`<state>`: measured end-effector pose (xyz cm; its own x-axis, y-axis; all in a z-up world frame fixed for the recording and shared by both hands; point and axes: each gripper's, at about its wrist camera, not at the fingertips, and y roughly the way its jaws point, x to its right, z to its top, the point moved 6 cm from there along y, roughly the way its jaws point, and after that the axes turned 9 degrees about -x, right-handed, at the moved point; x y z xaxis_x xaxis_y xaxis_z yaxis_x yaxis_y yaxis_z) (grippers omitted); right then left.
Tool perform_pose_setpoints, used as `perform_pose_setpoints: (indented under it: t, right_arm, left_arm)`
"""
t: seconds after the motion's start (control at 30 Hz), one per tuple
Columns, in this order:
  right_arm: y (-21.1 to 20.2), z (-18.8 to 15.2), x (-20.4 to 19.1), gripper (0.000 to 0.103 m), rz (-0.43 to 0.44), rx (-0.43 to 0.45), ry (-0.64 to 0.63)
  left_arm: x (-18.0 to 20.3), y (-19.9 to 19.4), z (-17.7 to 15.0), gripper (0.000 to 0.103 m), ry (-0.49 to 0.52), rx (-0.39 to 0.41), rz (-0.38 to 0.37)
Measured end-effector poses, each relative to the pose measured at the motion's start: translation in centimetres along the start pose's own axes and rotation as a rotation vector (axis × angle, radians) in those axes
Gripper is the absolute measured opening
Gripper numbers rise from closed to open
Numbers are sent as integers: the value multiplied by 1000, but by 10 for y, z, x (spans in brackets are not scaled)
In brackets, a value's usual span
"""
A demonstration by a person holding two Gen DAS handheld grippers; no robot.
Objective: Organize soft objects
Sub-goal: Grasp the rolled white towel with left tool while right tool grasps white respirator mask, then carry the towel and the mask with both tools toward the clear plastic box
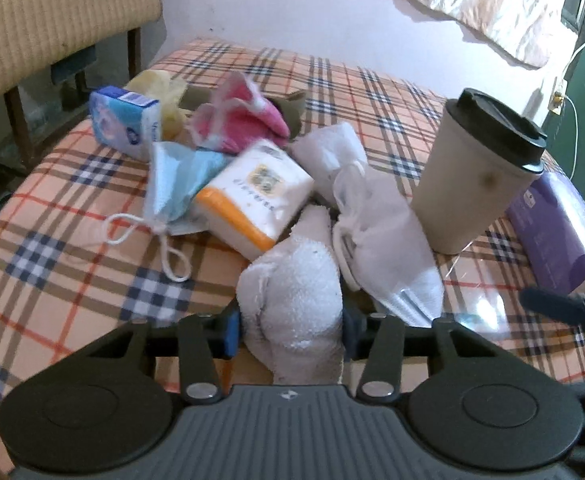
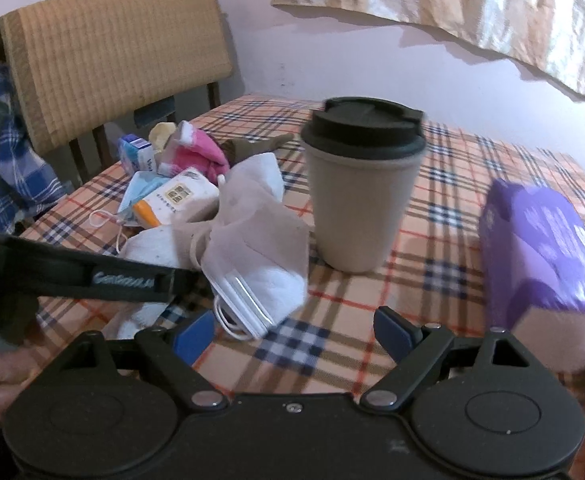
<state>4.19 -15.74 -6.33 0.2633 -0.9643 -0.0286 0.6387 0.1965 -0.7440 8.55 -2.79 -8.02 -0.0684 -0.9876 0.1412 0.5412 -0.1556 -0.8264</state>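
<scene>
Left gripper [image 1: 290, 330] pinches white towel [image 1: 292, 300] at near edge of pile; right gripper [image 2: 294, 334] spread wide, empty. Risk: lifted towel drags folded mask [image 1: 388, 248] into cup [image 1: 476, 172].

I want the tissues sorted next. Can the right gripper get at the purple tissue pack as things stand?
Probably yes: the right gripper stands open and empty, and the purple tissue pack lies just to its right on the plaid tablecloth, nothing between.

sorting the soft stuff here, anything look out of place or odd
The hard beige cup with a black lid stands upright among the soft things, right beside the white face mask. The rest lies in a jumbled heap; the left gripper is clamped on a white towel.
</scene>
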Motion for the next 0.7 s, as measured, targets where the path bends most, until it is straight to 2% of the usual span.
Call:
perform_pose_setpoints:
  t: [0.17, 0.27, 0.47, 0.57, 0.6, 0.63, 0.67, 0.7]
  right_arm:
    - [17, 10, -17, 101, 32, -10, -81]
    - [27, 12, -29, 101, 11, -17, -135]
    - [50, 26, -37, 101, -15, -43, -145]
    - [60, 29, -40, 100, -11, -37, -145]
    - [62, 29, -38, 96, -2, -48, -127]
    - [64, 30, -36, 78, 0, -50, -104]
    - [64, 32, -33, 66, -11, -47, -89]
    - [63, 33, -31, 58, -8, -46, -75]
  left_arm:
    - [-19, -19, -13, 48, -50, -3, -43]
    - [-31, -28, -20, 48, -66, -10, -58]
    - [-41, -42, -23, 48, -89, 12, -98]
    - [-41, -44, -20, 48, -99, 31, -87]
    - [-41, -45, -19, 48, -105, 37, -82]
    - [-43, -47, -19, 48, -111, 43, -80]
    - [-44, -49, -18, 48, -116, 49, -80]
    - [-46, -51, -18, 48, -120, 54, -79]
